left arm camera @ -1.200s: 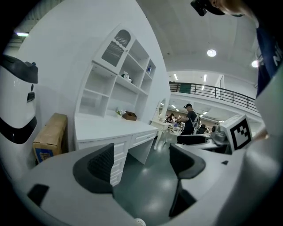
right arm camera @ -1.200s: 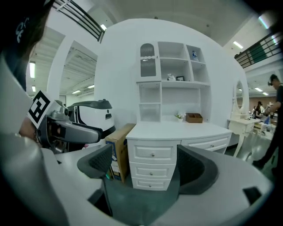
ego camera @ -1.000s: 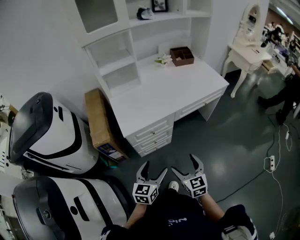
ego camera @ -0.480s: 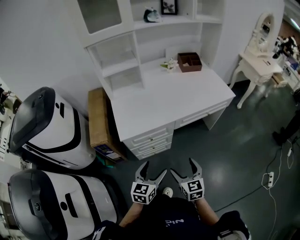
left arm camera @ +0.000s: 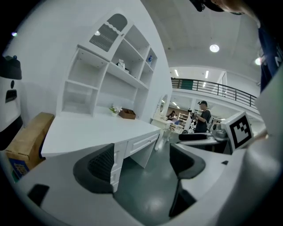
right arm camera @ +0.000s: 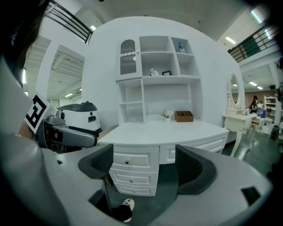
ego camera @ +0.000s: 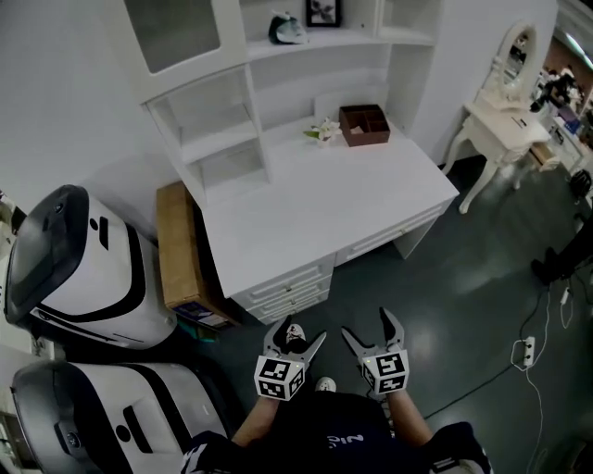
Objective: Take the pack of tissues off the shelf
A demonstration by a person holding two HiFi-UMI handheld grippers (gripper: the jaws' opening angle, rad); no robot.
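Moved since a second ago: both grippers sit a little lower in the head view, and the white desk (ego camera: pixel 315 208) lies more squarely ahead, with more of its upper shelving showing.
Left gripper (ego camera: pixel 298 331): held low by the person's body, jaws spread wide, nothing between them but dark floor and the desk edge beyond.
Right gripper (ego camera: pixel 366 324): also low and near the body, jaws wide apart and empty, aimed at the desk drawers (right arm camera: pixel 130 170).
Position of the task's thing: a small dark-and-white bundle that I take to be the pack of tissues (ego camera: pixel 289 30) lies on the long upper shelf (ego camera: pixel 371 39), just beside a picture frame (ego camera: pixel 320 11) and well apart from both grippers.
Likely handling: probably light, soft and squashy in a slick film wrap, not fragile, though it may slide on the painted shelf.
Where to grip: across its narrower sides near the middle looks safest, closing gently enough to dent it without crushing.
Counts on the desk unit: one pack, one picture frame, one brown wooden box (ego camera: pixel 363 123), one small flower sprig (ego camera: pixel 322 131), three stacked drawers.
Counts around it: two grippers, two white domed machines (ego camera: pixel 74 268), one cardboard box (ego camera: pixel 174 245), one dressing table (ego camera: pixel 496 120).
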